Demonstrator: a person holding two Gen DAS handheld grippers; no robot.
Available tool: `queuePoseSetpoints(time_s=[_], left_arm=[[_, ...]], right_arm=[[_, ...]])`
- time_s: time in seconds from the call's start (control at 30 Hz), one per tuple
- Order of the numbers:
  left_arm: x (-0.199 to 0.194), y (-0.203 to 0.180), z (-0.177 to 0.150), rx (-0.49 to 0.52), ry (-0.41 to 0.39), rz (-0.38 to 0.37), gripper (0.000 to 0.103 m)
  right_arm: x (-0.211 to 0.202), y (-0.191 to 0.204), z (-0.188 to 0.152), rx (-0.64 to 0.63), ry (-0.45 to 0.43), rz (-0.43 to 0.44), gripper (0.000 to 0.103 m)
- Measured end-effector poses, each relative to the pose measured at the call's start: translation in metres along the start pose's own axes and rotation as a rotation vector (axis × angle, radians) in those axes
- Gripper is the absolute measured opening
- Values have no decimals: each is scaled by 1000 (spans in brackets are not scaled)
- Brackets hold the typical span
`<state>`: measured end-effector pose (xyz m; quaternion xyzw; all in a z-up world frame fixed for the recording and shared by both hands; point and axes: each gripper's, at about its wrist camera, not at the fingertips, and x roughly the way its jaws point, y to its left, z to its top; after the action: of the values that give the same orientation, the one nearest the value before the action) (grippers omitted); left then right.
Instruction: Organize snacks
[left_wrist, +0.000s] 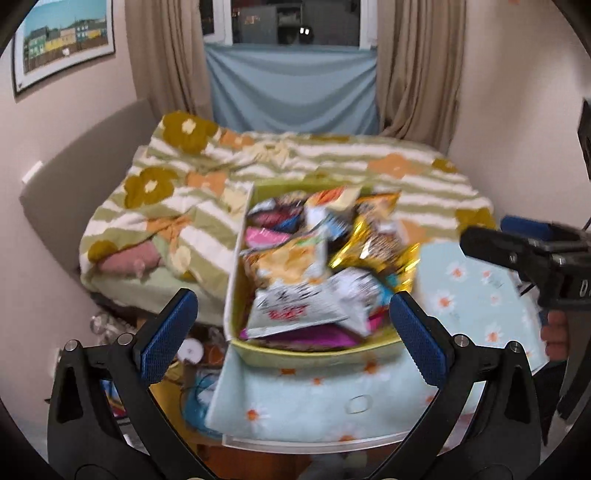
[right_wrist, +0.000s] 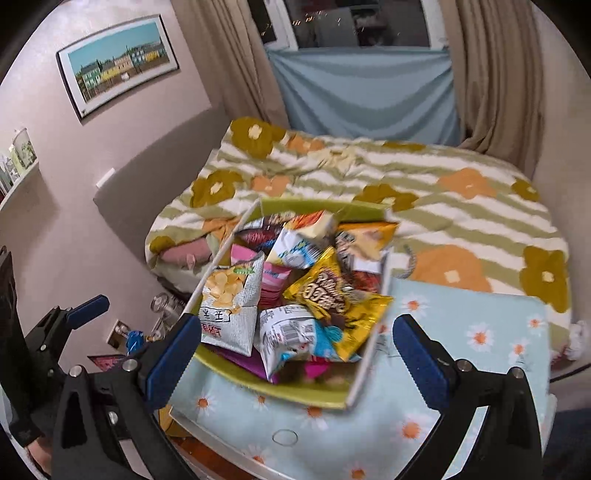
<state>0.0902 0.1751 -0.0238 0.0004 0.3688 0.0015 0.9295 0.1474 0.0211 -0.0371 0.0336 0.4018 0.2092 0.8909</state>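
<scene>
A green box (left_wrist: 314, 352) (right_wrist: 258, 384) stands on a pale blue daisy-print table (left_wrist: 295, 402) (right_wrist: 461, 354), piled with snack bags. On top lie a white chips bag (left_wrist: 291, 266) (right_wrist: 229, 302), a gold bag (left_wrist: 376, 240) (right_wrist: 336, 295) and a white and blue packet (left_wrist: 354, 291) (right_wrist: 291, 336). My left gripper (left_wrist: 291, 332) is open and empty, just in front of the box. My right gripper (right_wrist: 295, 354) is open and empty, above the box's near edge. It shows at the right of the left wrist view (left_wrist: 524, 251). The left one shows in the right wrist view (right_wrist: 74, 317).
A bed with a green striped floral duvet (left_wrist: 295, 162) (right_wrist: 406, 192) lies behind the table. Curtains (left_wrist: 417, 66) and a blue cloth (left_wrist: 295, 88) hang at the back. A framed picture (right_wrist: 118, 70) hangs left. Clutter (left_wrist: 192, 350) lies on the floor left of the table.
</scene>
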Motion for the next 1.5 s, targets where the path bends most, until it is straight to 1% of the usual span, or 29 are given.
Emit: queuePoseSetpoints(time_s=[0.1, 0.3, 0.4, 0.57, 0.77, 0.93, 1.5], left_arm=[[-29, -14, 4, -3, -55, -18, 103], [-57, -33, 4, 6, -128, -29, 103], [-63, -42, 1, 15, -149, -48, 103], [-63, -58, -3, 28, -165, -57, 103], [-59, -70, -8, 37, -167, -67, 103], [-59, -73, -10, 41, -169, -64, 103], [-61, -71, -12, 40, -170, -67, 103]], right_arm=[[-46, -4, -8, 7, -72, -61, 103], [-102, -18, -27, 30, -170, -210, 103], [-119, -26, -38, 39, -207, -279, 103], [-131, -37, -55, 53, -219, -351, 103], [-134, -49, -65, 81, -220, -387, 103], [-138, -51, -68, 84, -225, -397, 103], [-140, -50, -70, 90, -236, -384, 103]])
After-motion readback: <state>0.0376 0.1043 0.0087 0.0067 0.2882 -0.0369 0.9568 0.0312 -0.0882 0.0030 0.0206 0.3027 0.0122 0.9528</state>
